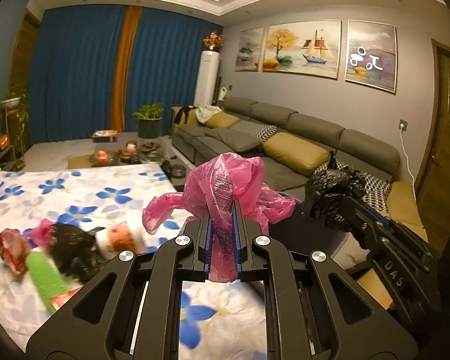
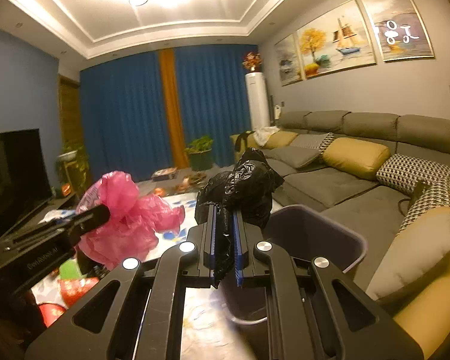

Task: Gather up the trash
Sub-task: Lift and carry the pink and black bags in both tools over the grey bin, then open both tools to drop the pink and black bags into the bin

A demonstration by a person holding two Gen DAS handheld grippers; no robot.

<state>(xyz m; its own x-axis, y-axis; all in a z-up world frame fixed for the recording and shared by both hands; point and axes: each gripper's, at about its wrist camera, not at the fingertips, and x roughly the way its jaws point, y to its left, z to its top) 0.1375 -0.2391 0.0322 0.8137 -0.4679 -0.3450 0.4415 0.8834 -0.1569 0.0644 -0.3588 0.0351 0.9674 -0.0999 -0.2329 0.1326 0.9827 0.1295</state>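
Observation:
My left gripper (image 1: 222, 210) is shut on a crumpled pink plastic bag (image 1: 225, 180) and holds it up above the flowered table edge. It also shows in the right wrist view (image 2: 126, 210). My right gripper (image 2: 225, 210) is shut on a crumpled black plastic bag (image 2: 243, 186), held up beside a dark grey trash bin (image 2: 315, 234). From the left wrist view the black bag (image 1: 333, 192) hangs at the right. More trash lies on the table: a black bag (image 1: 72, 246), a green wrapper (image 1: 45, 276), a white and orange cup (image 1: 120, 237), red wrappers (image 1: 12, 249).
The table has a white cloth with blue flowers (image 1: 75, 192). A grey sofa with yellow cushions (image 2: 360, 162) runs along the right wall. A low table with pots (image 1: 129, 150) stands further back. A TV (image 2: 15, 174) is at the left.

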